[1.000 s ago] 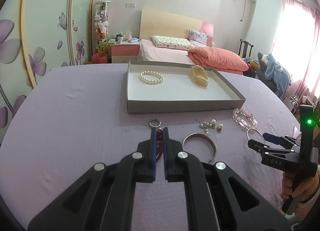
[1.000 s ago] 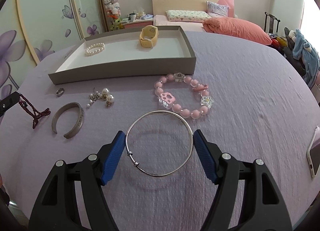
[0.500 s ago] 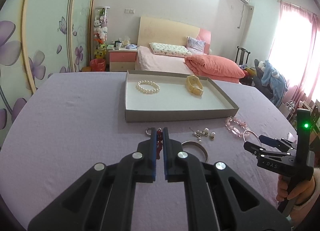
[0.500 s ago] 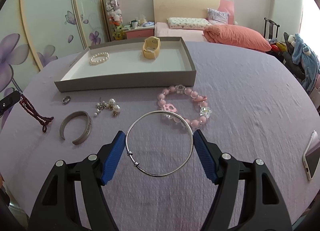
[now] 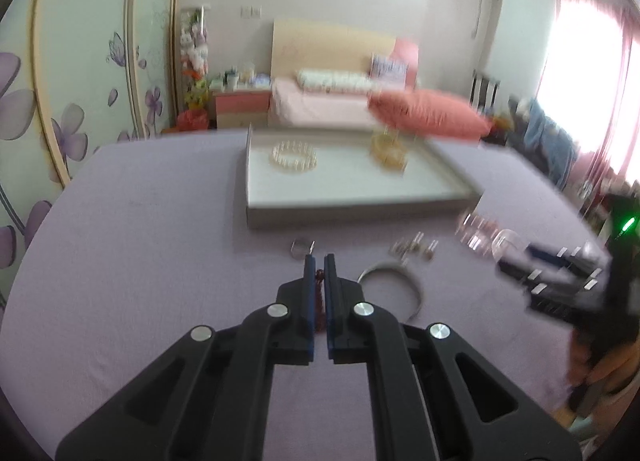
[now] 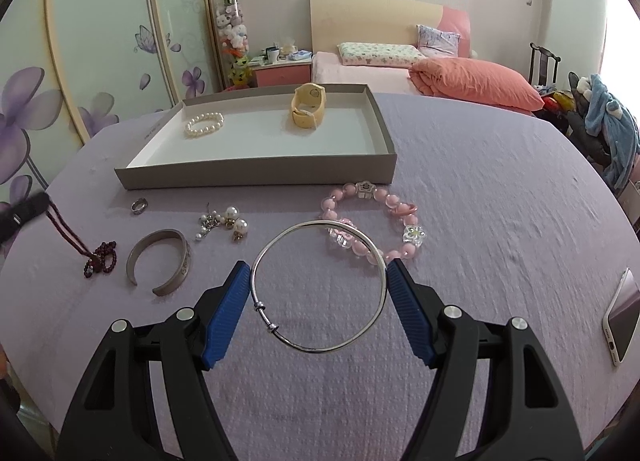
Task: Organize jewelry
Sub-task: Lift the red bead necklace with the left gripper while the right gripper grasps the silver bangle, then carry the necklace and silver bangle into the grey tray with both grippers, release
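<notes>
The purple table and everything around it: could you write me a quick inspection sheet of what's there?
Surface: purple tablecloth, wrinkled.
Job's things: grey tray holds pearl bracelet and yellow watch; ring, pearl earrings, silver cuff, pink bead bracelet lie outside.
Clutter: phone.
Grippers: left gripper pinches red bead string; right gripper spans thin silver bangle.
Cables: nothing seen.
Surroundings: bed, floral wardrobe.
</notes>
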A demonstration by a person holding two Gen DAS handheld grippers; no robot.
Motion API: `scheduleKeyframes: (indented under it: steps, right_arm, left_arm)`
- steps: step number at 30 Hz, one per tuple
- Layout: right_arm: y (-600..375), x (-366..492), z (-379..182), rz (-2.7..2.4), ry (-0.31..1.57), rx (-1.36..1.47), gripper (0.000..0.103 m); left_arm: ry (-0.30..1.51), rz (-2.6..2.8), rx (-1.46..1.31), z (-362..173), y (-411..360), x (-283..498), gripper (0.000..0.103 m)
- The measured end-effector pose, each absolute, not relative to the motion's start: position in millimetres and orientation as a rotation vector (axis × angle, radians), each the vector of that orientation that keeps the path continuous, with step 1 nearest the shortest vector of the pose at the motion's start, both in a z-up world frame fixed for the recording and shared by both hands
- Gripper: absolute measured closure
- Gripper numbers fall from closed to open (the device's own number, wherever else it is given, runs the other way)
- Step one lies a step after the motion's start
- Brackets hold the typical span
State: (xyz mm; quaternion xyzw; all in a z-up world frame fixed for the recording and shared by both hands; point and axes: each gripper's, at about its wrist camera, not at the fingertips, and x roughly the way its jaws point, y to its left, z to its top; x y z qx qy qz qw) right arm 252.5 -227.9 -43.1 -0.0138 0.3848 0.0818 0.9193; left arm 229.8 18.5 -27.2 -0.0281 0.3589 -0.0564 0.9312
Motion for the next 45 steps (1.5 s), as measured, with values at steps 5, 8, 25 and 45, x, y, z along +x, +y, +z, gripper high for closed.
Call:
scheduleKeyframes:
  steps: [5, 8, 25, 45]
  right_arm:
    - [-228, 252, -45, 0.169, 0.795, -0.033, 0.033]
    - [-228, 252, -44, 0.169, 0.794, -0.034, 0.033]
    - [-228, 253, -40, 0.168, 0.782, -0.028, 0.033]
    - [-230, 245, -9, 0.165, 0.646, -0.019, 0.033]
  left_arm:
    - [0.837, -0.103, -0.032, -62, 16, 240, 0.077]
    - [0.872, -0.098, -0.001, -74, 12, 244, 0.059]
    - [0.788, -0.114, -0.034, -62, 16, 232, 0.094]
    - [0.650, -0.161, -0.089, -11, 11, 217, 0.094]
